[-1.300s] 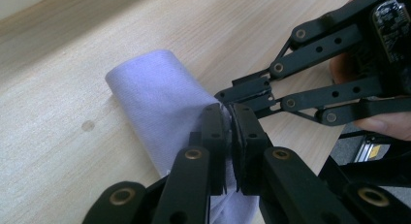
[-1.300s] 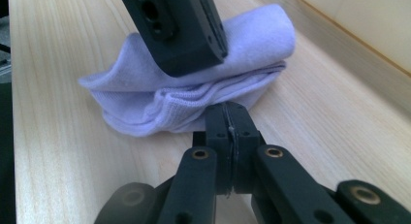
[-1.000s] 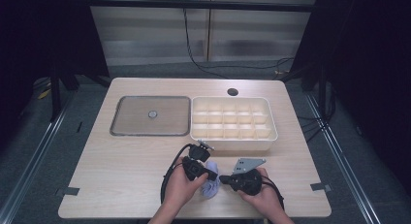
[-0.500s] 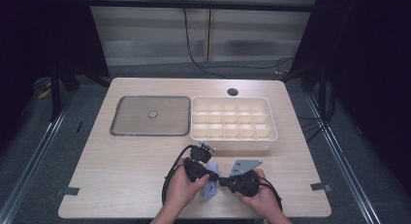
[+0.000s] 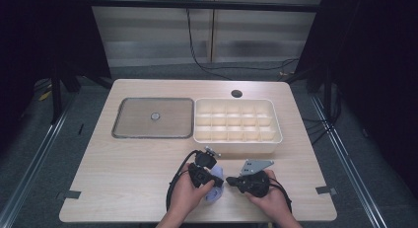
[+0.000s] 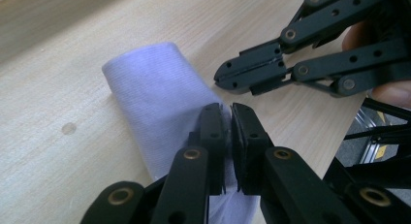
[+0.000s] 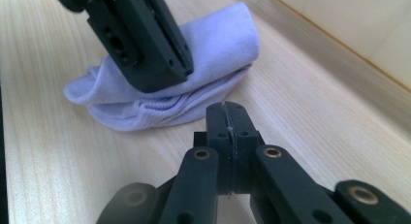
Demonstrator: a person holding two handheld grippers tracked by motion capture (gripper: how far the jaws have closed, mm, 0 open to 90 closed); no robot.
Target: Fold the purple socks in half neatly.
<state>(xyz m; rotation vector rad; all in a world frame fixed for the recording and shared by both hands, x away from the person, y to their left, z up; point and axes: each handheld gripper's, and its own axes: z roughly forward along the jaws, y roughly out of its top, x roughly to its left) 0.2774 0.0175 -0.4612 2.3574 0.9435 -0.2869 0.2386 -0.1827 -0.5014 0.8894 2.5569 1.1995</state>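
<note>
Hardly anything has shifted: left gripper (image 6: 227,132) pinches the lavender sock's (image 6: 155,93) edge, right gripper (image 7: 228,122) pressed together, empty. Thin bite could slip free when lifted.

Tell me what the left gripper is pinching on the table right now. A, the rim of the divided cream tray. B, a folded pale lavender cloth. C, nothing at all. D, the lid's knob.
B: in the left gripper view the left gripper has its jaws closed on a fold of the pale lavender cloth, which lies on the wooden table, while the right gripper is shut beside it, apart from the cloth.
</note>
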